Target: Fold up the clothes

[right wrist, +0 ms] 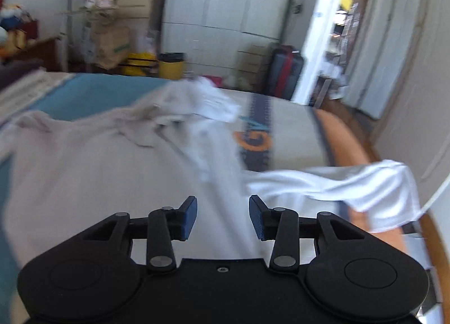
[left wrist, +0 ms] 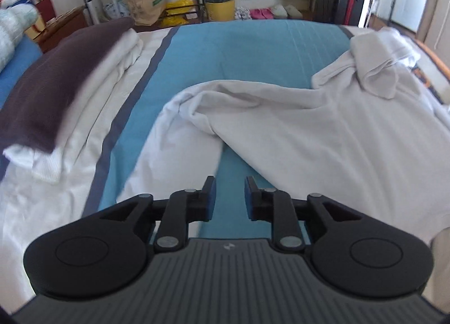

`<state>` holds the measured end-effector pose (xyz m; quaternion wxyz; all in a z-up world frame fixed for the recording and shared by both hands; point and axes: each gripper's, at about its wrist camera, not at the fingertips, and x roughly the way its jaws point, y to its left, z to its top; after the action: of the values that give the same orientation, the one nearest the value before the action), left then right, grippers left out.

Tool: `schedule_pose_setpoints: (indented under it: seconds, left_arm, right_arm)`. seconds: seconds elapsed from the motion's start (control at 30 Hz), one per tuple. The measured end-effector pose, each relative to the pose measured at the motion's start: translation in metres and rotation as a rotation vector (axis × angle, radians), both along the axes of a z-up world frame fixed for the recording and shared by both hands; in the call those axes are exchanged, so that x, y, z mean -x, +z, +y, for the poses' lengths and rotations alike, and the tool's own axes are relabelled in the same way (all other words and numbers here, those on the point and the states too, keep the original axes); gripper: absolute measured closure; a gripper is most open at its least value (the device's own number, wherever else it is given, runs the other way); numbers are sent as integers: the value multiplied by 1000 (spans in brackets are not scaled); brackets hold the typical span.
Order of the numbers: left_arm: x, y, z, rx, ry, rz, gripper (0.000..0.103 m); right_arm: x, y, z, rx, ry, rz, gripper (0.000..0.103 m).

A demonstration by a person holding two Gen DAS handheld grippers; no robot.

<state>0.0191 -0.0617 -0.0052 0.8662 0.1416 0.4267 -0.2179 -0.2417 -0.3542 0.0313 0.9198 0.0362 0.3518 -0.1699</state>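
- The left claw is nearest the left wrist camera, released, its blue pads apart with nothing between them, hovering over a strip of teal sheet just beside the white garment.
- The right claw is likewise released and empty, hanging directly above the white garment; this view is blurred.
- The white garment lies rumpled across the bed, spread over the teal sheet, with a bunched, folded-over part at its far end.
- One sleeve trails off the garment toward the bed's wooden edge and drapes over it.
- Left of the garment, well apart, a dark brown blanket sits on a stack of white bedding.
- Beyond the garment, past the foot of the bed, a yellow bin stands on the floor, with suitcases near the doorway.
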Motion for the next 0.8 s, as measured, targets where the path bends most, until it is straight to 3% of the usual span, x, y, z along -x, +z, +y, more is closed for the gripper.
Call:
schedule_pose_setpoints:
  seconds: [0.03, 0.07, 0.13, 0.2, 0.3, 0.4, 0.47, 0.53, 0.57, 0.63, 0.67, 0.8]
  left_arm:
    - [-10, -5, 2, -5, 19, 3, 72]
    - [-17, -11, 6, 10, 40, 19, 72]
    - [-24, -24, 15, 39, 81, 56, 69]
    - [-20, -35, 20, 29, 62, 62, 63]
    - [-12, -50, 24, -41, 43, 26, 48]
    - [-12, -70, 25, -107, 78, -6, 41]
    - [-22, -85, 28, -70, 105, 30, 36]
    - [-29, -89, 30, -31, 125, 16, 28]
    - [-32, -88, 30, -26, 123, 8, 32]
    - [-35, -81, 29, -18, 139, -27, 86]
    - [-35, -75, 30, -39, 167, -68, 100]
    - [-18, -28, 49, -64, 315, -342, 100]
  right_arm:
    - [-14, 0, 13, -57, 80, -3, 57]
    - [-30, -4, 33, -34, 157, 24, 57]
    - [-59, -15, 77, 110, 296, 92, 57]
    - [-73, -26, 112, 250, 403, 118, 57]
    - [-78, -27, 128, 156, 536, 126, 56]
    - [-81, -32, 132, 9, 591, 105, 47]
    - [-86, -44, 138, -43, 597, 110, 47]
    - [-93, -59, 148, -45, 614, 148, 47]
    - [-94, -66, 154, -19, 630, 165, 47]
    - [-94, -78, 165, 56, 656, 188, 47]
    - [-93, -82, 168, 90, 661, 186, 47]
    - [-92, -88, 161, 126, 658, 159, 44]
